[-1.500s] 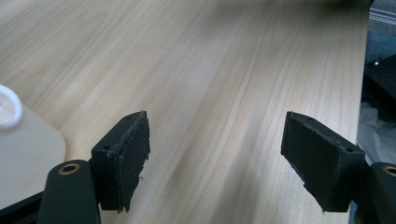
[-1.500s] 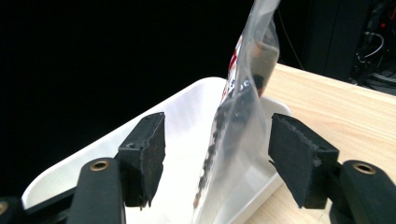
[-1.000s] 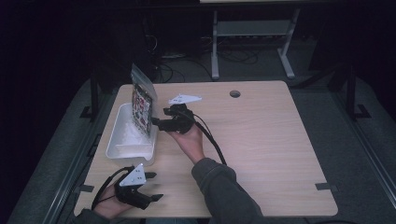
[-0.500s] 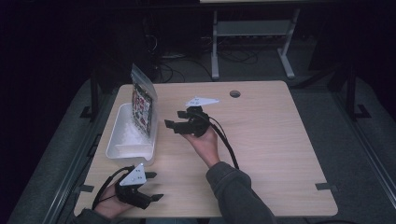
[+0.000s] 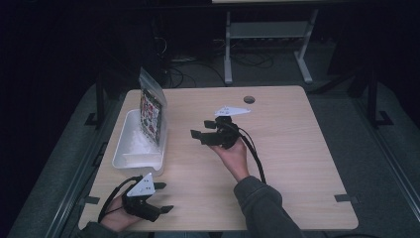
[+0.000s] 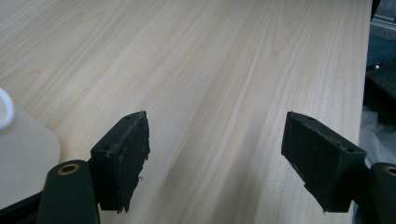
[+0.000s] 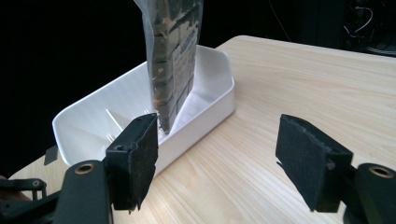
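Note:
A white plastic bin (image 5: 128,156) sits at the table's left edge. A clear bag of printed packets (image 5: 151,111) stands in it, leaning against its right wall. My right gripper (image 5: 199,135) hovers to the right of the bin, pointing at it, apart from the bag. Its jaws have just been opening and stand open with nothing between them. In the right gripper view the bag (image 7: 173,56) and bin (image 7: 205,107) lie beyond the gripper (image 7: 219,158). My left gripper (image 5: 162,197) rests open near the front left corner, and is over bare wood in its own view (image 6: 219,154).
The wooden table (image 5: 297,148) has a round cable hole (image 5: 249,99) at the back and dark tape marks near its front corners (image 5: 345,198). A metal stand (image 5: 267,29) is on the dark floor behind. A pale rounded shape (image 6: 23,149) shows at the left gripper view's edge.
The right gripper has drawn back to the right, away from the bag and bin, toward the table's middle. The bag stays leaning in the bin. The left gripper has not moved.

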The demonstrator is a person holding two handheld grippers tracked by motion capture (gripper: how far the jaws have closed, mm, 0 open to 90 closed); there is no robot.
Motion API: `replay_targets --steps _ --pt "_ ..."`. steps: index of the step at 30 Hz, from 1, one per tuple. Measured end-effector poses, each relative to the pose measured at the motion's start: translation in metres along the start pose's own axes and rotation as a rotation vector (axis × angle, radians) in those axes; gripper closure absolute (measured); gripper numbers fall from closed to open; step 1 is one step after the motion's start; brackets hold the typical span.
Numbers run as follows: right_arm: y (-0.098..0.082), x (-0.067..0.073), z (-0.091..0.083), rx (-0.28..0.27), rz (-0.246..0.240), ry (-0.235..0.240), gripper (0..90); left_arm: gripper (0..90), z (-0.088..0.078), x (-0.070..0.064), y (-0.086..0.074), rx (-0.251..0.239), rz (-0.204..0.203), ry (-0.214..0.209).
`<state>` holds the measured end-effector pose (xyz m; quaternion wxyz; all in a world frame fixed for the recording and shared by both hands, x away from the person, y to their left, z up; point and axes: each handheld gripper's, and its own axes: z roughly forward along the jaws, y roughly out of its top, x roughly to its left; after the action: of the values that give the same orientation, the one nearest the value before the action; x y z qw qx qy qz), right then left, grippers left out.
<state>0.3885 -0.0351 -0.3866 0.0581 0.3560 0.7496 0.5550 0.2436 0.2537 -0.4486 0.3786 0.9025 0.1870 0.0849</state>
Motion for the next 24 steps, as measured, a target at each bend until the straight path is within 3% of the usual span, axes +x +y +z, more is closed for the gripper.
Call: replay_targets --steps 24 --pt "-0.024 -0.027 -0.049 0.007 0.044 -0.030 26.5 22.8 0.001 0.000 0.000 -0.008 -0.002 -0.009"
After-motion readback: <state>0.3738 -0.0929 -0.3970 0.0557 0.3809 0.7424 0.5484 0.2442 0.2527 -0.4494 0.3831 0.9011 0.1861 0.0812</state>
